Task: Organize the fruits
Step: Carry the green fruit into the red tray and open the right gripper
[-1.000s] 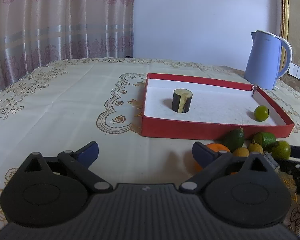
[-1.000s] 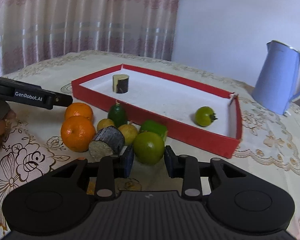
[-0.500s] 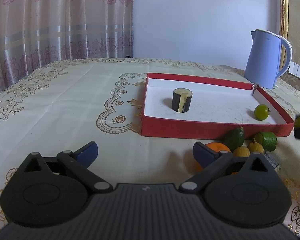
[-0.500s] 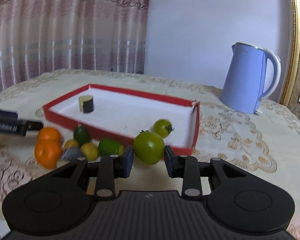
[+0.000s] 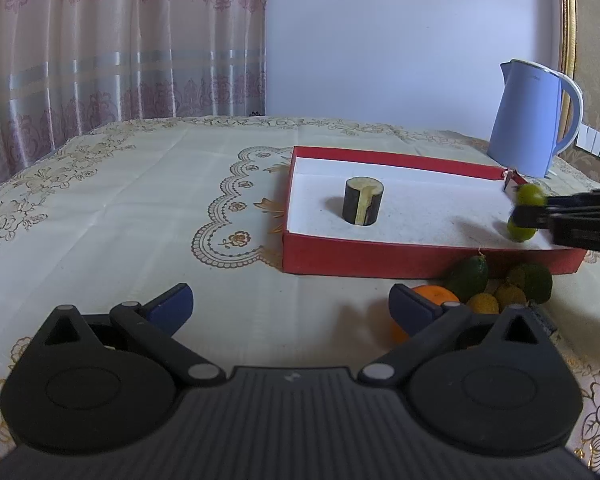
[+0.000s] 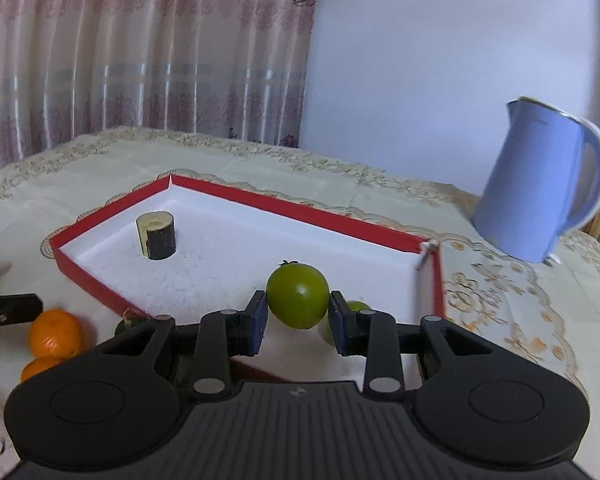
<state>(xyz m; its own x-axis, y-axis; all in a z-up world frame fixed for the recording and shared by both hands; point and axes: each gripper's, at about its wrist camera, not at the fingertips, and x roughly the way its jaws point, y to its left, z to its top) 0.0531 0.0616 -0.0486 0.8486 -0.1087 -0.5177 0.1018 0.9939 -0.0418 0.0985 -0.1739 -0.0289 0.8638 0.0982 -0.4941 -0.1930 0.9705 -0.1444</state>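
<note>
Clearly, from the left wrist, the left gripper [image 5: 291, 301] stands wide and released over bare tablecloth [image 5: 112, 216], with much free room leftward. No writing is readable. The red tray [image 5: 380, 258] holds a dark cylinder [image 5: 363, 206]; the right gripper [image 5: 540, 210] enters blurred at the right edge.

From the right wrist, the right gripper clenches a green fruit [image 6: 298, 295] above the tray's near corner. A second green fruit [image 6: 356, 306] is half hidden behind one finger. The oranges [image 6: 54, 332] are partly covered.
</note>
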